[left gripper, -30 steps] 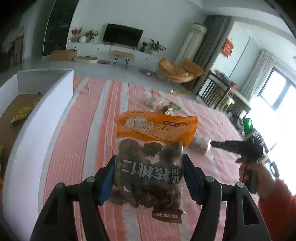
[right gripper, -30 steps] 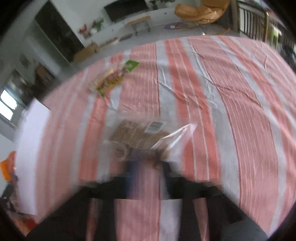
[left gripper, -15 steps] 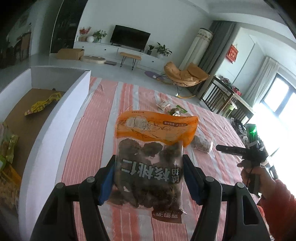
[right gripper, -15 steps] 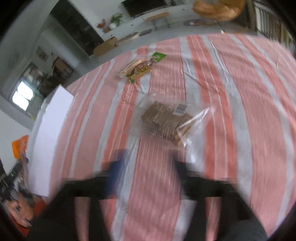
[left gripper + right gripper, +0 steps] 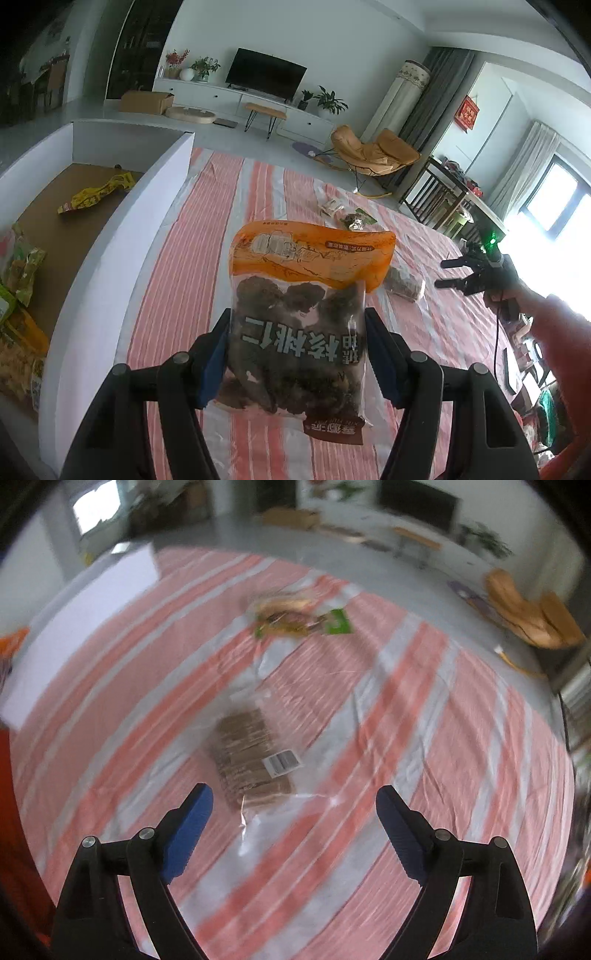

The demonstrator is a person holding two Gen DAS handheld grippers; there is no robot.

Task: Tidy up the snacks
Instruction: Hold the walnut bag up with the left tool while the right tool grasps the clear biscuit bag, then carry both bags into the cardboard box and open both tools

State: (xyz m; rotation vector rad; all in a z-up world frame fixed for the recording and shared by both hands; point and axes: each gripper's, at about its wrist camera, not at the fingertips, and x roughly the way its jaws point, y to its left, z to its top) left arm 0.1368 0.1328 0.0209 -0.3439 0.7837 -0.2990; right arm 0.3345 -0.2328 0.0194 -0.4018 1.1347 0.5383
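Blue-padded right gripper [image 5: 294,805] has just spread its jaws, empty, above the clear packet of brown biscuits [image 5: 251,755], readying a pickup, while the left gripper [image 5: 297,360] pinches the orange-topped walnut bag [image 5: 301,314].

Orange walnut bag [image 5: 295,325] upright, clear biscuit pack [image 5: 251,757] flat

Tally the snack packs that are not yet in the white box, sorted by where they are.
Held in the left gripper: 1, the orange walnut bag.
Lying on the striped cloth near the right gripper: 1, the clear pack of brown biscuits.
Lying farther off on the cloth: 2, the green-edged packet and a clear pack touching it.
Total: 4.
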